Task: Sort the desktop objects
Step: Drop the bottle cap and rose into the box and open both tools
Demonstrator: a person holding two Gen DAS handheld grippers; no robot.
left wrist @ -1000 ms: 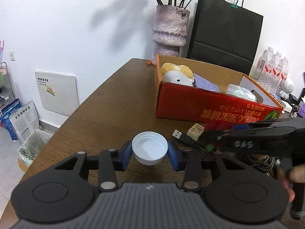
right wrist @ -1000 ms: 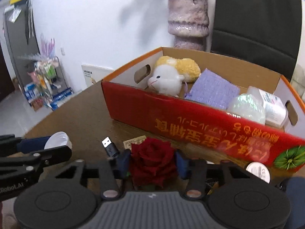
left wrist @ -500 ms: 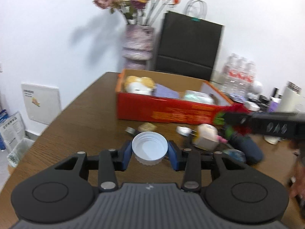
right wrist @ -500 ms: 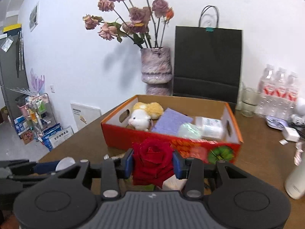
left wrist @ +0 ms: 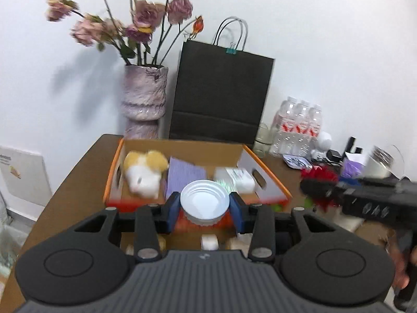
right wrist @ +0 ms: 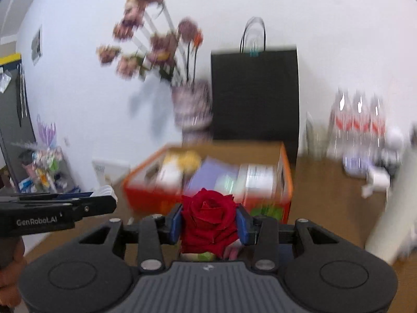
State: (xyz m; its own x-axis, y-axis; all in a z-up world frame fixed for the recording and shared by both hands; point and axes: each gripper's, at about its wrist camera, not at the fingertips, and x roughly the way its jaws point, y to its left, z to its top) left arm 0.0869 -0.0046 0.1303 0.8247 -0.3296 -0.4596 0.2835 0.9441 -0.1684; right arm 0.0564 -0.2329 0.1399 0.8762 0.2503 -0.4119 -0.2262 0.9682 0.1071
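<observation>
the left gripper (left wrist: 205,206) clamps a light, stiff white lid (left wrist: 205,200) by its rim at frame centre, the right gripper (right wrist: 209,221) squeezes a soft, crushable red rose (right wrist: 209,219), both before the orange box (left wrist: 271,180).

— What's in your left gripper (left wrist: 205,206)?

— A white round lid (left wrist: 205,201), open side up with ridges around its rim, pinched level between my blue pads above the counter, in front of the box.

— And your right gripper (right wrist: 209,221)?

— A deep red rose (right wrist: 208,217), bloom facing up, squeezed between the pads.

— The box?

— An orange-red cardboard box (left wrist: 271,180), open on top, holding a white and yellow plush (left wrist: 144,173), a purple cloth (left wrist: 186,176) and a white package (left wrist: 238,177).
</observation>
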